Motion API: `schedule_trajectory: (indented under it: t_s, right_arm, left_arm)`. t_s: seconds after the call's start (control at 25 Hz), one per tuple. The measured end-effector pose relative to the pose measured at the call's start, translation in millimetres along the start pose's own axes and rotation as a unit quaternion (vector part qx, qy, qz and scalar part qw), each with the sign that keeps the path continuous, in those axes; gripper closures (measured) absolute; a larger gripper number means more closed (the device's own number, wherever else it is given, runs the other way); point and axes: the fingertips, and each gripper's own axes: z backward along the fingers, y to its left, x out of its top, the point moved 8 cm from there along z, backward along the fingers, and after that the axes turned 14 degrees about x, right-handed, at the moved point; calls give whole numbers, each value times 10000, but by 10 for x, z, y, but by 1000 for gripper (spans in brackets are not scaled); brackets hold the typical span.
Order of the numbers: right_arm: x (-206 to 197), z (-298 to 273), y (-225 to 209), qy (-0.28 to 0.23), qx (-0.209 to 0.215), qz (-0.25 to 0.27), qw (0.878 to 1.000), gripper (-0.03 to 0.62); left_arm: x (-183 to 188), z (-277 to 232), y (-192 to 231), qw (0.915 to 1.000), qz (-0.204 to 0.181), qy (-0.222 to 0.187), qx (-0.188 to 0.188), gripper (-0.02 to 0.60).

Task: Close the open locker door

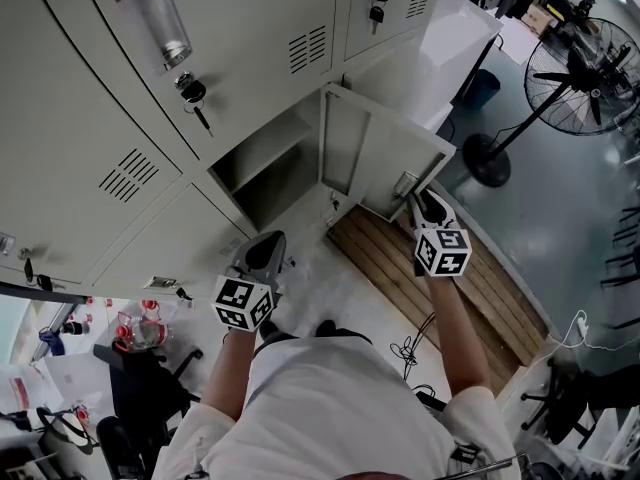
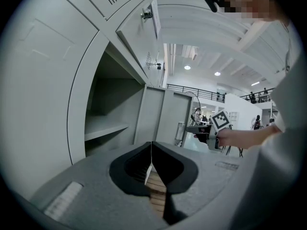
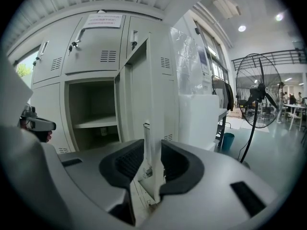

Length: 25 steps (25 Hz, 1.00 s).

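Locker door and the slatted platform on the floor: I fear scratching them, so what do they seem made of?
Locker door: probably painted sheet metal, matte pale grey, with thin folded edges. Platform: apparently bare wood, brown parallel slats with gaps.

Arms outstretched: left grey two-jaw gripper (image 1: 262, 255) pressed closed, empty; right grey gripper (image 1: 428, 207) seemingly pinching the pale metal door (image 3: 149, 143) by its edge.
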Motion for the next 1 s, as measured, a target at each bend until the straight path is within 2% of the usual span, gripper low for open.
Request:
schedule_trajectory:
  t_s: [0.32, 1.0]
  right_arm:
    - [-23, 23, 89, 9, -50, 24, 10000, 496]
    - [-121, 146, 514, -69, -241, 5, 9997, 496]
  left_arm:
    - [-1, 52, 36, 10000, 0, 1, -10, 566]
    - [16, 206, 134, 9996, -71, 31, -285, 566]
